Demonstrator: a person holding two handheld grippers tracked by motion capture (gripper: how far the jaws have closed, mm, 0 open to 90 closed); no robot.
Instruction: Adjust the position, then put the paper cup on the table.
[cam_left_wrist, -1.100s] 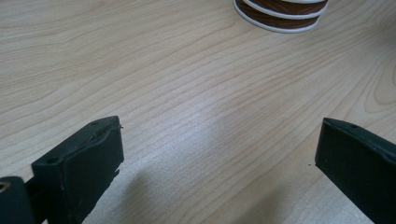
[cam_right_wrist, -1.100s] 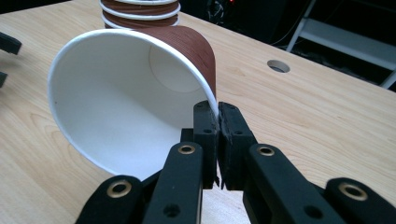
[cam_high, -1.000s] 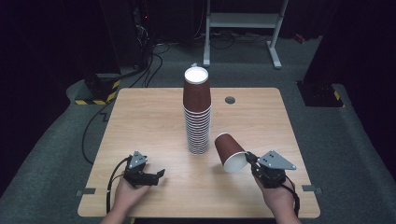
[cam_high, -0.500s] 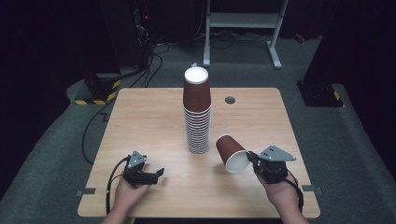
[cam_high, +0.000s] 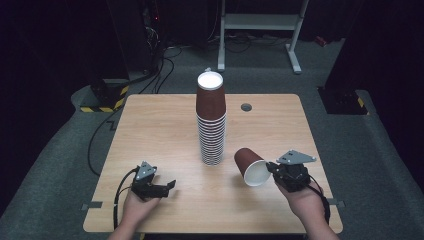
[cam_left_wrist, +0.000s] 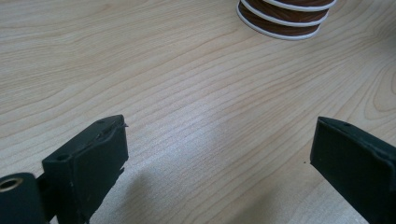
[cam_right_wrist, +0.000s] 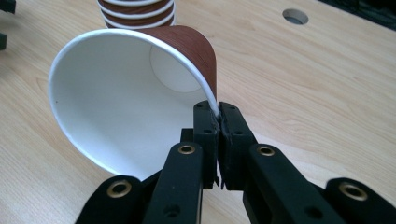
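Note:
A tall stack of brown paper cups (cam_high: 211, 120) stands upside down in the middle of the wooden table (cam_high: 150, 130). My right gripper (cam_high: 274, 170) is shut on the rim of a single brown cup (cam_high: 250, 165), held on its side low over the table with its white mouth toward me. In the right gripper view the jaws pinch the cup (cam_right_wrist: 135, 98) wall at its rim, and the stack (cam_right_wrist: 137, 11) stands behind it. My left gripper (cam_high: 167, 186) rests open at the front left, empty. The left gripper view shows its wide-apart jaws and the stack's bottom rims (cam_left_wrist: 285, 18).
A round cable hole (cam_high: 246, 106) lies in the table's far right part. Dark floor, cables and a white metal frame (cam_high: 260, 25) stand beyond the far edge. The table's left half and front middle are bare wood.
My right gripper has moved toward the front edge with the cup, which has tipped further onto its side. The left gripper has stayed put.

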